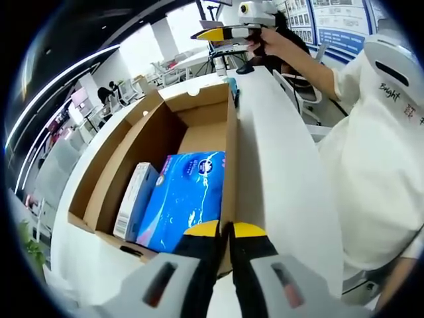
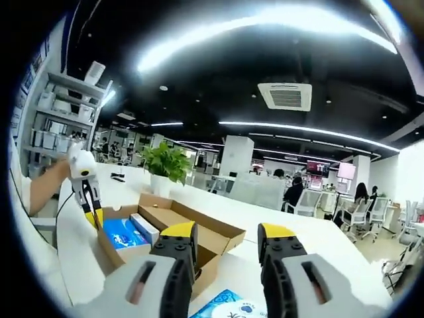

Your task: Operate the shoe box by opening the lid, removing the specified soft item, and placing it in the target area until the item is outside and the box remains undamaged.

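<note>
Cardboard shoe box (image 1: 165, 132) sits open on the white table (image 1: 278, 159), flaps out. Blue soft pack (image 1: 185, 199) lies inside at the near end, white carton (image 1: 134, 199) touching its side. Left gripper (image 1: 226, 230) has its jaws pinched on the box's near wall edge, right beside the pack. Right gripper (image 2: 226, 233) is held up well away from the box, jaws apart, nothing between them; a second blue pack (image 2: 228, 306) lies below it on the table.

Your grippers (image 1: 225, 232) have black jaws with yellow tips on grey bodies; your white top (image 1: 377, 152), right of frame, bears black lettering.
</note>
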{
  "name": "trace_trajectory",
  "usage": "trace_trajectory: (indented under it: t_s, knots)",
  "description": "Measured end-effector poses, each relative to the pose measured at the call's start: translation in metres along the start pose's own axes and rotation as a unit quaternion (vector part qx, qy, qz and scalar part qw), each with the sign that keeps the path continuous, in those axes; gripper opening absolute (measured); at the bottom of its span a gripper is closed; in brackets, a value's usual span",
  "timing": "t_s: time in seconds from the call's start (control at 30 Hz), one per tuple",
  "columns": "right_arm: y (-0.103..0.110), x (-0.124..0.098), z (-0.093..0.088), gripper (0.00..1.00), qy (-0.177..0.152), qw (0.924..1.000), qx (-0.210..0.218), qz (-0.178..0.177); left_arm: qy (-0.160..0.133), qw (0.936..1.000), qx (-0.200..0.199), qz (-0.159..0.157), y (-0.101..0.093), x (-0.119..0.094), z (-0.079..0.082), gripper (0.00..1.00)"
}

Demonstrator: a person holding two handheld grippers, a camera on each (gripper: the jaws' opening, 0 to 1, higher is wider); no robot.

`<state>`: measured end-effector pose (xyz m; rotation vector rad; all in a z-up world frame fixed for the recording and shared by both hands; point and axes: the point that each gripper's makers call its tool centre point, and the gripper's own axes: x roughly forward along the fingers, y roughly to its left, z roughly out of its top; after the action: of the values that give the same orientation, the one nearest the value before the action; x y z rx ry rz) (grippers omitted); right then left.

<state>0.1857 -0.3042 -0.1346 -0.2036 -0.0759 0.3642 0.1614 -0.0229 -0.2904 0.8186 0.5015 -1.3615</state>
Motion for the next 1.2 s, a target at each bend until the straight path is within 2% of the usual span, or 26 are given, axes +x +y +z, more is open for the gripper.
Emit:
trace_trajectory:
  t_s: [0.1,0.2,0.23,0.27,0.3,0.37,0.47,0.57,0.67,0.73,0.8,0.83,0.93,1.07,1.2]
  knots:
    - [0.006,0.003,0.003,0.36,0.002,0.9998,-0.005,0.021,-0.001,1.0000,0.002,0.002,0.000,0.000,0.000,0.05]
    - [0.036,0.008,0.009,0.39,-0.002,0.9941,-0.001,0.108,0.000,1.0000,0.002,0.001,0.000,0.000,0.000,0.05]
    - [0.047,0.011,0.010,0.42,0.005,0.9900,0.018,0.140,0.001,1.0000,0.001,0.001,0.000,0.000,0.000,0.05]
    - [0.051,0.012,0.010,0.45,0.009,0.9883,0.021,0.151,0.001,1.0000,0.001,0.000,0.000,0.000,0.000,0.04]
    - [0.064,0.017,0.009,0.47,0.021,0.9829,0.022,0.182,0.002,1.0000,0.001,0.000,0.000,0.000,0.000,0.04]
    - [0.074,0.024,0.006,0.46,0.037,0.9799,0.012,0.196,0.001,1.0000,0.002,0.001,0.000,0.000,0.000,0.05]
    - [0.089,0.037,0.001,0.47,0.054,0.9745,-0.039,0.214,-0.002,1.0000,0.003,0.002,0.000,0.000,0.000,0.05]
    - [0.102,0.047,-0.001,0.46,0.062,0.9702,-0.036,0.231,-0.001,1.0000,0.003,0.001,0.001,0.000,0.000,0.05]
    - [0.116,0.057,-0.004,0.46,0.075,0.9614,-0.035,0.263,0.000,1.0000,0.005,0.001,0.001,0.000,0.000,0.05]
    - [0.122,0.060,-0.007,0.46,0.090,0.9534,-0.049,0.284,0.000,1.0000,0.007,0.001,0.000,0.001,0.000,0.05]
    - [0.124,0.066,-0.003,0.47,0.090,0.9542,-0.048,0.281,-0.001,1.0000,0.006,0.001,0.000,0.001,0.000,0.05]
    - [0.129,0.067,0.000,0.47,0.090,0.9503,-0.048,0.294,-0.001,1.0000,0.006,0.000,0.000,0.001,0.000,0.05]
    - [0.137,0.069,0.008,0.51,0.081,0.9463,-0.039,0.310,-0.001,1.0000,0.005,0.000,0.000,0.001,0.000,0.05]
    - [0.143,0.071,0.013,0.57,0.071,0.9436,-0.026,0.322,0.001,1.0000,0.004,0.000,0.000,0.001,0.000,0.05]
    - [0.153,0.072,0.012,0.57,0.068,0.9388,-0.032,0.336,0.000,1.0000,0.003,-0.001,0.000,0.001,0.001,0.05]
